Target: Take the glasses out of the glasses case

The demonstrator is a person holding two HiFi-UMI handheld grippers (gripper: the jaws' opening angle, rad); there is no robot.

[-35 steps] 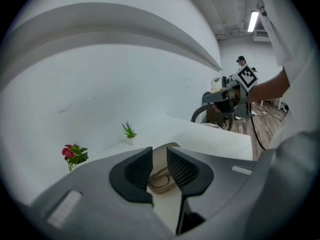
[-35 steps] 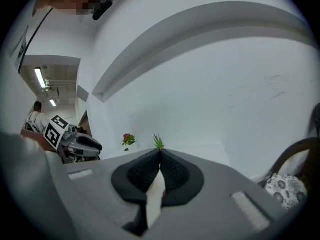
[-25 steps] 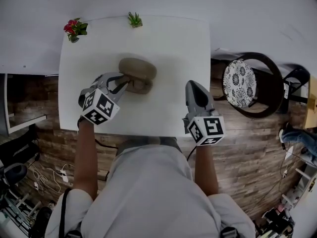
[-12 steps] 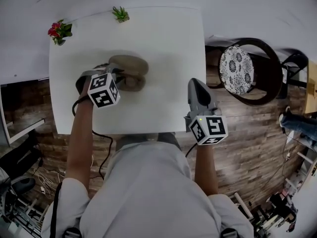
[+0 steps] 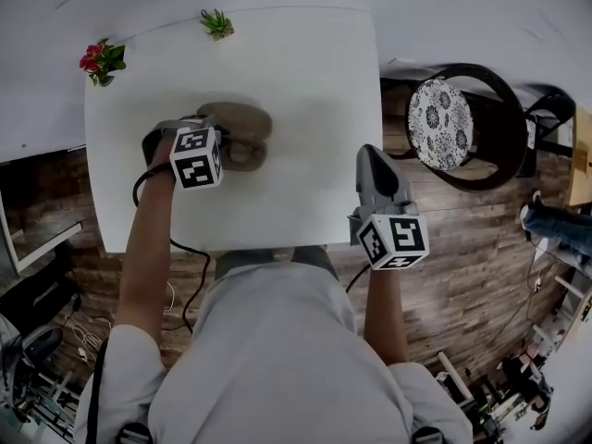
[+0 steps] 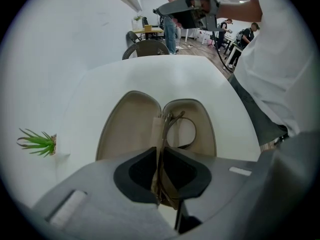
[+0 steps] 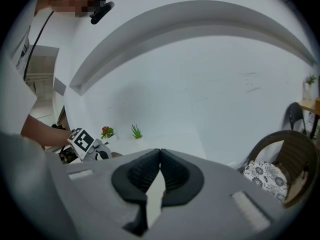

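An open tan glasses case (image 5: 248,123) lies on the white table (image 5: 305,91), left of the middle. In the left gripper view its two halves (image 6: 131,126) spread flat, and thin dark-framed glasses (image 6: 172,119) stand on edge over the hinge. My left gripper (image 5: 225,140) reaches in from the case's left side. Its jaws (image 6: 161,156) are shut on the near end of the glasses' frame. My right gripper (image 5: 368,153) hovers near the table's front right edge, well apart from the case. It (image 7: 160,159) is shut with nothing in it.
A red flower pot (image 5: 100,60) and a small green plant (image 5: 216,23) stand at the table's far left edge. A dark chair with a patterned cushion (image 5: 444,123) is to the right of the table. People stand far off in the left gripper view.
My left gripper has swung up and round to the case's left side and now points across it. The right gripper has hardly moved.
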